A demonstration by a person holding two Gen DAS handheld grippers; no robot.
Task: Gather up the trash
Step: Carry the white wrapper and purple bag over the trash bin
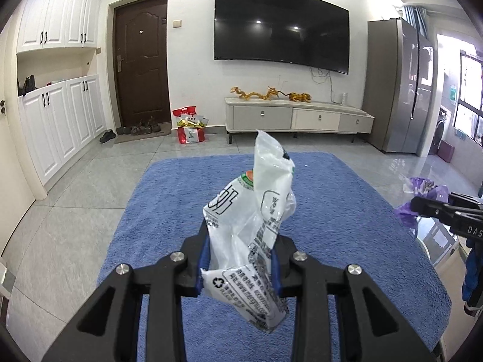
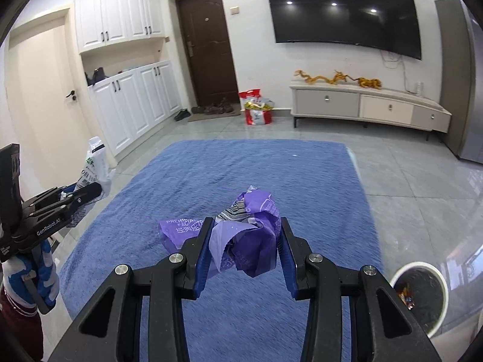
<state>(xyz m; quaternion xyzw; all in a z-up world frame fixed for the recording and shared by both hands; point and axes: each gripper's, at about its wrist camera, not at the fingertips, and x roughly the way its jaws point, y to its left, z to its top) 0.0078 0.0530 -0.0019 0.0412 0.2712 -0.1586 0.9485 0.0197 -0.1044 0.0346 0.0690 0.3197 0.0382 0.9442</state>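
My left gripper [image 1: 240, 259] is shut on a crumpled white plastic wrapper [image 1: 256, 211] with printed text and holds it up above the blue rug [image 1: 169, 199]. My right gripper [image 2: 244, 247] is shut on a crumpled purple tissue wrapper [image 2: 250, 235], also held above the rug [image 2: 241, 163]. The right gripper and its purple wrapper [image 1: 428, 196] show at the right edge of the left wrist view. The left gripper with the white wrapper [image 2: 93, 163] shows at the left of the right wrist view. A white trash bin [image 2: 419, 292] with dark liner and some trash inside stands at the lower right.
A red and white bag [image 1: 190, 126] full of packaging stands on the tile floor by the dark door [image 1: 140, 66]. A low TV cabinet [image 1: 299, 117] runs along the far wall under the TV. White cupboards [image 1: 60, 120] line the left wall. A grey fridge [image 1: 401, 90] stands far right.
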